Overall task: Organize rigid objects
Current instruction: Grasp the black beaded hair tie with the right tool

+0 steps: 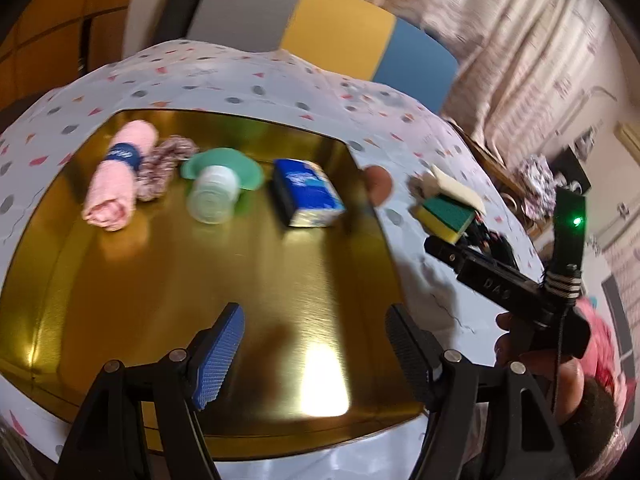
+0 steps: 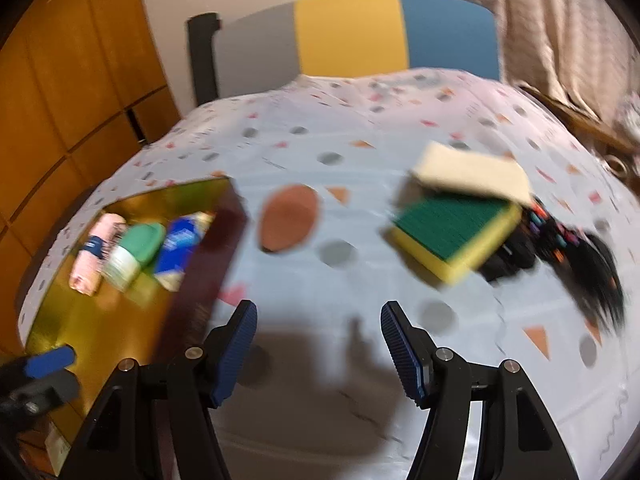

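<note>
We hold both grippers with jaws open and empty. Our left gripper (image 1: 312, 352) hangs over the gold tray (image 1: 280, 280); our right gripper (image 2: 318, 350) is near the sponge (image 2: 456, 236).

Black plastic arms on both grippers, silver pivot screws, ribbed blue pads (image 2: 236, 354). Left gripper (image 1: 312, 356): one pad blue, the other seemingly black. Right gripper (image 2: 318, 354) body lettered "DA", cord-wrapped, green light on an upright tab. Pink sleeve (image 1: 600, 344), blurred.

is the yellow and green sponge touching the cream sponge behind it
Touching. In the right wrist view the cream sponge overlaps the far edge of the yellow and green sponge with no cloth showing between them.
</note>
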A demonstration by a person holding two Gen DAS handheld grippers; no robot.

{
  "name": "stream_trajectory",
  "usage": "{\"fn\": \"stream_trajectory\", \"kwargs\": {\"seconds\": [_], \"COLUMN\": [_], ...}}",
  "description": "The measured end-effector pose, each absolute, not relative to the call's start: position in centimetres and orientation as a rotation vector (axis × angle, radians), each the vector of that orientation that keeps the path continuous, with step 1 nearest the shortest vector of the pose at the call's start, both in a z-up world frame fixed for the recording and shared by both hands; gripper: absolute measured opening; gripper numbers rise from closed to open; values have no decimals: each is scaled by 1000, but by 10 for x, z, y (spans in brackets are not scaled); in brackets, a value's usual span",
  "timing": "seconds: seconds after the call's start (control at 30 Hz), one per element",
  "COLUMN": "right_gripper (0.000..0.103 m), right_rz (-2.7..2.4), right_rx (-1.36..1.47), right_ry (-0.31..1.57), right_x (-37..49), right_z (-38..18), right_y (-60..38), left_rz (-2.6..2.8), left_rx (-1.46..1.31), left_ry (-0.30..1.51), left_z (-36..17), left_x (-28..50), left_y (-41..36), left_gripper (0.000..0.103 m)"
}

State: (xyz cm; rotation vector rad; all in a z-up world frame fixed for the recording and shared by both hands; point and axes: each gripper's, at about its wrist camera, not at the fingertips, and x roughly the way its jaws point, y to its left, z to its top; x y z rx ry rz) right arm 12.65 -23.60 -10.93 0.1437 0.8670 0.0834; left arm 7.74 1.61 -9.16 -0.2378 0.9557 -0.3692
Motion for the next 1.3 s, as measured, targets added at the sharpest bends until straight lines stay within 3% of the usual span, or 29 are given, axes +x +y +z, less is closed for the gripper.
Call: {"fn": "stream_trajectory", "kwargs": {"seconds": [0.43, 0.73, 1.03, 1.13, 1.17, 1.3], "right_gripper": [65, 71, 71, 65, 52, 40], "right_rz": [-132, -234, -198, -206, -204, -184], "right_rx": [205, 86, 74, 108, 126, 208], "right_ry": [865, 795, 924, 929, 914, 889], "right_x": [92, 155, 208, 206, 203, 191], "right_z": [-133, -100, -142, -153, -152, -150], "right_y": [-355, -416, -433, -436, -438, -447], "left_rz": [-568, -524, -515, -527, -531, -556], "left_rx": [-70, -61, 6, 20, 24, 35], "left_ry": [986, 983, 924, 924, 927, 938], "left_z": [-90, -87, -71, -69, -70, -71], "left_x": [56, 55, 52, 54, 55, 61], "left_y": [-73, -79, -93, -100, -103, -120], "left_gripper": [74, 75, 75, 75, 75, 75]}}
